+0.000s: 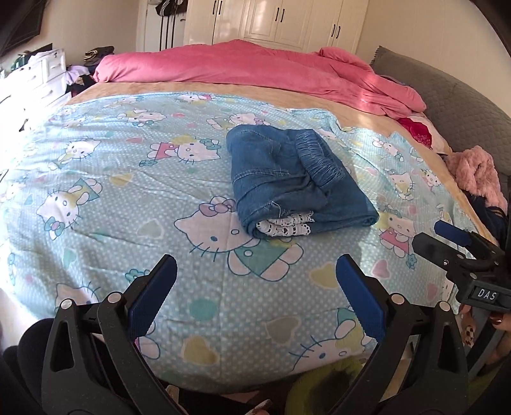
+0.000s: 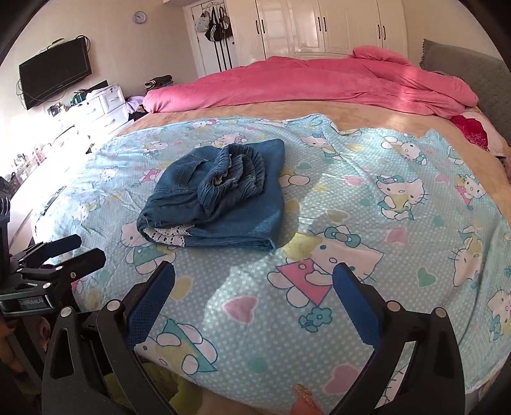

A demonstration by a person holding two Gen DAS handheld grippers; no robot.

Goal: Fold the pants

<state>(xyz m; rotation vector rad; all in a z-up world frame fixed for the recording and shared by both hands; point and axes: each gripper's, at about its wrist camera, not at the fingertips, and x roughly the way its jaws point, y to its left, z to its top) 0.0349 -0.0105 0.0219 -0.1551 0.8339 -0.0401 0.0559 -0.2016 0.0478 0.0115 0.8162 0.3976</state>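
The blue denim pants (image 1: 297, 178) lie folded into a compact bundle on the light-blue cartoon-cat sheet (image 1: 127, 178), waistband on top and white lace trim at the near edge. They also show in the right wrist view (image 2: 220, 198). My left gripper (image 1: 255, 277) is open and empty, held back from the pants over the near part of the bed. My right gripper (image 2: 254, 281) is open and empty, also short of the pants. The right gripper shows at the right edge of the left wrist view (image 1: 460, 245); the left gripper shows at the left edge of the right wrist view (image 2: 60, 252).
A pink duvet (image 1: 255, 67) is bunched along the far side of the bed. A grey headboard (image 1: 453, 95) and pink fluffy garment (image 1: 476, 172) are at right. White drawers (image 2: 105, 105), a wall TV (image 2: 54, 76) and wardrobes (image 2: 319, 25) surround the bed.
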